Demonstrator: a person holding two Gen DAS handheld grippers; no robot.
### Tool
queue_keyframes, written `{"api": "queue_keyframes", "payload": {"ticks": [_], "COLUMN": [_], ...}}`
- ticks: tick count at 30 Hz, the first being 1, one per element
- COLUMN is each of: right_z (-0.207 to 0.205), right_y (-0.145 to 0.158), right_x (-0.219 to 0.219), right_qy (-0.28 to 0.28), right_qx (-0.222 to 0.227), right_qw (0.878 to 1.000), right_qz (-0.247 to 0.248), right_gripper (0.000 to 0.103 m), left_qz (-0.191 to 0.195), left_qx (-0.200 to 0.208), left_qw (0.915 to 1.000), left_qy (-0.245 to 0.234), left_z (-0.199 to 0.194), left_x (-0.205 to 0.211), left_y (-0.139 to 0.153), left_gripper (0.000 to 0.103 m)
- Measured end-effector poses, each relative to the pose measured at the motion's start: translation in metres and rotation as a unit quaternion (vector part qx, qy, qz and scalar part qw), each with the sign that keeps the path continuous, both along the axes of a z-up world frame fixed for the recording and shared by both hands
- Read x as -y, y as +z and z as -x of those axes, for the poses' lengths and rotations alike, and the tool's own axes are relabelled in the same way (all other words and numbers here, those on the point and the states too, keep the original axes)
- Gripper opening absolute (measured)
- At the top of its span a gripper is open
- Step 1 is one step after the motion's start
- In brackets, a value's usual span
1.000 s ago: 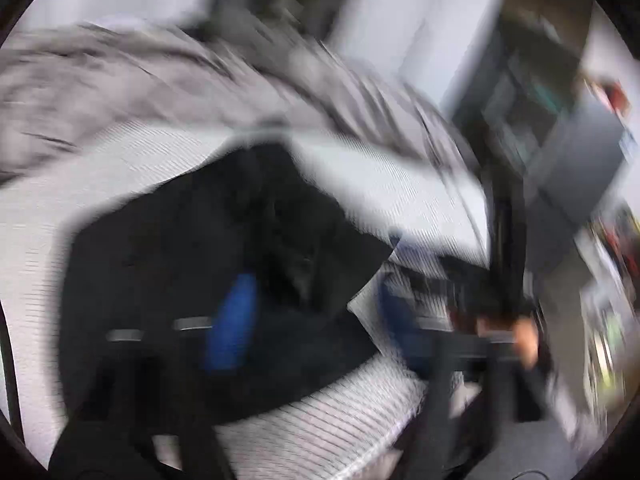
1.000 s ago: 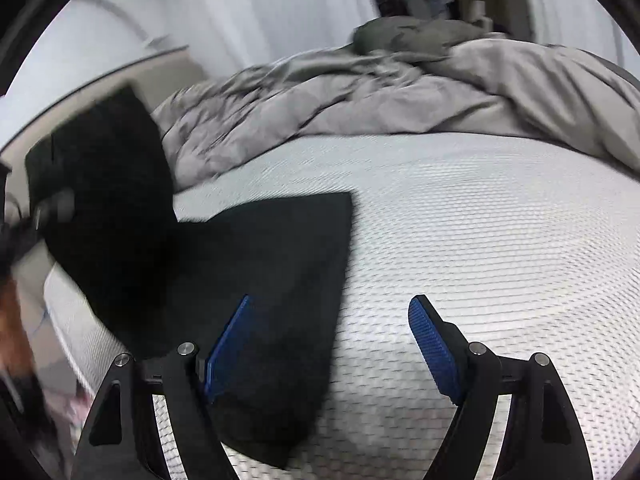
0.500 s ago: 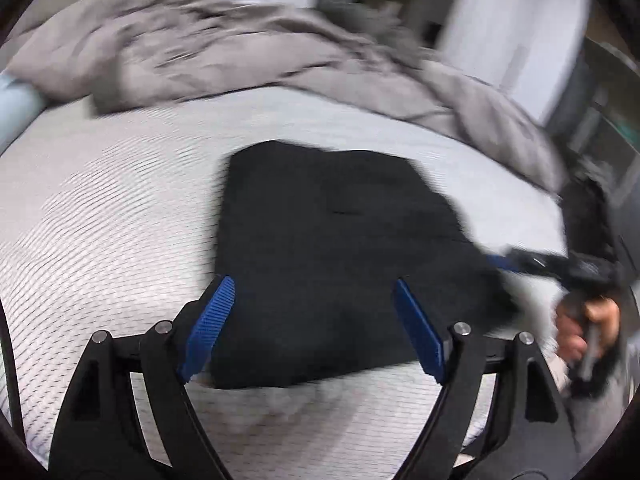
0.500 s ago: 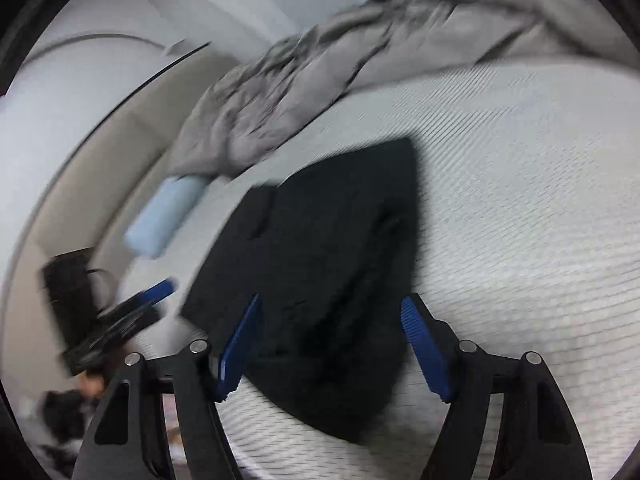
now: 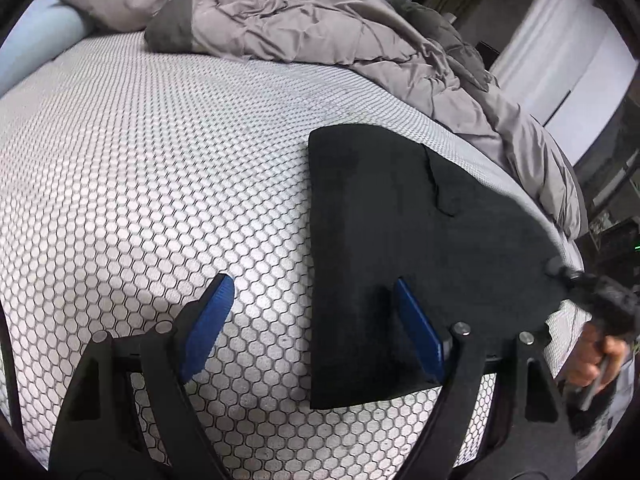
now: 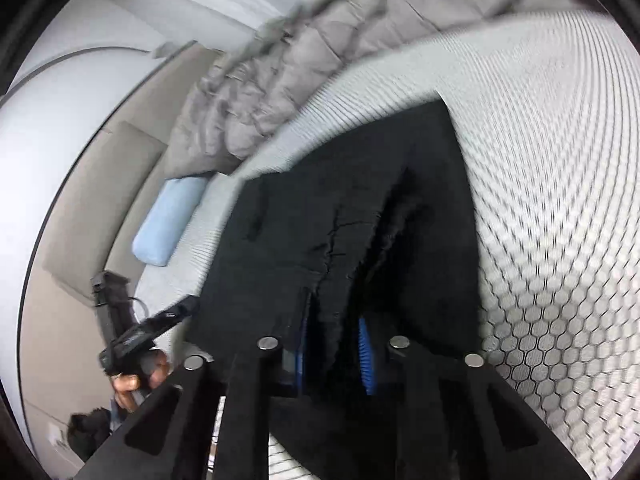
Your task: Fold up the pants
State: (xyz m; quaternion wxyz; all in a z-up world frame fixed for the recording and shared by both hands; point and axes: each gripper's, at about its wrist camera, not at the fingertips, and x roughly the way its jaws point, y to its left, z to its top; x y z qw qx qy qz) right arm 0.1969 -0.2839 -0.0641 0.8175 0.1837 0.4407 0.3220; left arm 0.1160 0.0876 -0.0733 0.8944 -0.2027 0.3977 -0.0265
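Observation:
The black pants point(image 5: 404, 216) lie folded flat on the honeycomb-patterned mattress point(image 5: 152, 168), near its right edge. My left gripper point(image 5: 310, 304) is open and empty; its right finger hovers over the pants' near left edge, its left finger over bare mattress. In the right wrist view the pants point(image 6: 304, 220) show a raised edge fold, and my right gripper point(image 6: 334, 344) has its blue pads closed on that fold at the near end. The right gripper also shows in the left wrist view point(image 5: 600, 300), at the pants' right edge.
A crumpled grey duvet point(image 5: 312, 16) lies across the far side of the bed. A light blue bolster pillow point(image 6: 168, 220) lies by the beige headboard point(image 6: 84, 208). Furniture and curtains stand beyond the bed's right edge point(image 5: 568, 248).
The left gripper let go of the pants, which now lie flat, and drew back to their left edge. The right gripper moved onto the pants and closed from wide open onto a fold.

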Motion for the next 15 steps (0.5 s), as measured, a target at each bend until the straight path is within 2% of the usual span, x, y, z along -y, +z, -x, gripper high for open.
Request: {"api": "queue_keyframes", "payload": {"ticks": [2,5,7,9,10,11,12,14,15], "right_z": [0.017,0.035,0.038,0.03,0.027,0.029,0.03,0.035,0.038], "right_y": [0.025,0.033,0.021,-0.008,-0.021,-0.024,-0.019,-0.004,0.005], "right_x": [0.005,0.014,0.016,0.006,0.006,0.008,0.009,0.015,0.022], "right_qy": [0.002,0.0,-0.01,-0.017,-0.014,-0.009,-0.006,-0.011,-0.029], "right_qx": [0.034,0.034,0.022,-0.009,-0.027,-0.026,-0.018,0.002,0.025], "right_qw": [0.999,0.999,0.999,0.993,0.992,0.993,0.994,0.995,0.995], "right_qz": [0.0,0.008,0.047,0.112,0.121,0.115,0.11,0.099,0.095], "right_gripper": [0.018,0.018,0.019,0.022,0.025,0.026,0.03,0.052,0.055], "left_qz": [-0.007,-0.032,-0.055,-0.07,-0.068,-0.063,-0.051,-0.02,0.003], "left_qx": [0.006,0.013,0.01,-0.001,-0.006,-0.009,-0.014,-0.025,-0.029], "left_qw": [0.9999,0.9987,0.9971,0.996,0.9959,0.9961,0.9965,0.9971,0.997], "left_qy": [-0.014,-0.037,-0.05,-0.055,-0.058,-0.061,-0.064,-0.069,-0.071], "left_z": [0.0,-0.003,-0.006,-0.01,-0.012,-0.018,-0.021,-0.025,-0.026], "left_x": [0.007,0.028,0.041,0.049,0.051,0.055,0.055,0.054,0.052], "left_y": [0.006,0.019,0.02,0.017,0.013,0.011,0.008,0.0,-0.004], "left_gripper": [0.08,0.08,0.08,0.08,0.08,0.08,0.08,0.078,0.068]}}
